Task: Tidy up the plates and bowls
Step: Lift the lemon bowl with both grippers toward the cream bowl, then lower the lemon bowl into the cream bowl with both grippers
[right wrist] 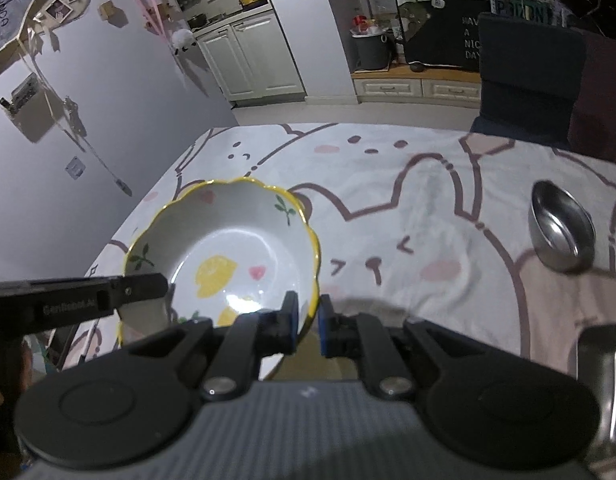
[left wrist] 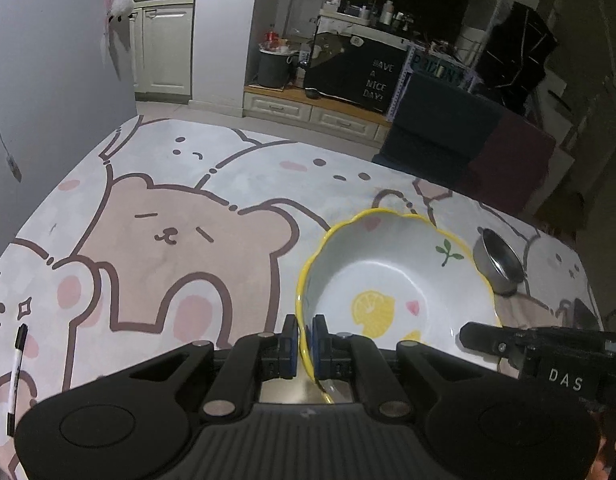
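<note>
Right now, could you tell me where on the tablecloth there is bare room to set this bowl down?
Both grippers, left and right, grip the lemon bowl. The widest bare cloth runs from the bowl's left to the wall-side edge, past the marker. A narrower patch lies between the bowl and the steel bowl. The near right corner is crowded.

A black-capped marker (left wrist: pixel 16 376) is lying on the bear-print tablecloth (left wrist: pixel 180 216), far left of the fingers; a dark chair (right wrist: pixel 527 76) is standing beyond them.

A home: kitchen cabinets (right wrist: pixel 250 56), cluttered shelves (left wrist: pixel 367 4), bear-print tablecloth (left wrist: pixel 180 216).
</note>
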A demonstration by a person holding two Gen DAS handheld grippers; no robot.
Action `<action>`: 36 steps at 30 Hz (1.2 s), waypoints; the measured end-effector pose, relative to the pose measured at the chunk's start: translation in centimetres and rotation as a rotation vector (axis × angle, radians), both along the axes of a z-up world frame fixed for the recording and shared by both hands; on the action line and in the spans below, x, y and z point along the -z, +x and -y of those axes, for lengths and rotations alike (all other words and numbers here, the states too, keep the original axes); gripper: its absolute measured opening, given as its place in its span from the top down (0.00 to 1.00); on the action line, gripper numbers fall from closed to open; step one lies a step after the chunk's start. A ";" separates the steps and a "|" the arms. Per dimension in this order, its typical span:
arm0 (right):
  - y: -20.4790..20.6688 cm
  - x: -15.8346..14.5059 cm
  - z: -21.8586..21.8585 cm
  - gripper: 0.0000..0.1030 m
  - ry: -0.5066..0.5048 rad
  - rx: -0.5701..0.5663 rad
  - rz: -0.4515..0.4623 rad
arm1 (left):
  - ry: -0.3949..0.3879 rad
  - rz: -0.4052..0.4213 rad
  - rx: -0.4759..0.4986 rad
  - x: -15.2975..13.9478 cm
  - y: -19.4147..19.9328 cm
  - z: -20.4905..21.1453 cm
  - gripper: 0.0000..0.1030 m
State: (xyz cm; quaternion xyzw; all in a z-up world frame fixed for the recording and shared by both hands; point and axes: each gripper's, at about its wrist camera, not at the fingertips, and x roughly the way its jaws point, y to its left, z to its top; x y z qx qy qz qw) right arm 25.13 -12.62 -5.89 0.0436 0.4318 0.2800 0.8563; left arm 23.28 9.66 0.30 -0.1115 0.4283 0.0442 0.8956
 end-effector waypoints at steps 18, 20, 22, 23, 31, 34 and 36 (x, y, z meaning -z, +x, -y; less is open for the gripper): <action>-5.3 2.3 2.1 0.87 -0.002 0.025 -0.047 | 0.007 -0.044 0.066 3.0 -3.6 1.8 0.93; -5.5 2.8 2.2 0.87 -0.001 0.027 -0.059 | 0.013 -0.060 0.067 3.5 -3.6 1.9 0.93; -5.5 3.4 2.3 0.87 0.002 0.027 -0.072 | 0.020 -0.067 0.069 3.8 -3.6 1.9 0.93; -5.6 3.6 2.2 0.87 0.002 0.026 -0.077 | 0.023 -0.070 0.069 3.9 -3.6 1.8 0.93; -5.1 4.9 1.0 0.87 -0.019 0.004 -0.107 | 0.013 -0.110 0.048 5.6 -3.2 0.9 0.94; -4.8 5.6 0.7 0.87 -0.031 0.002 -0.125 | 0.013 -0.125 0.055 6.1 -2.9 0.8 0.93; -4.6 5.9 0.6 0.87 -0.033 0.005 -0.135 | 0.015 -0.136 0.054 6.4 -2.6 0.7 0.93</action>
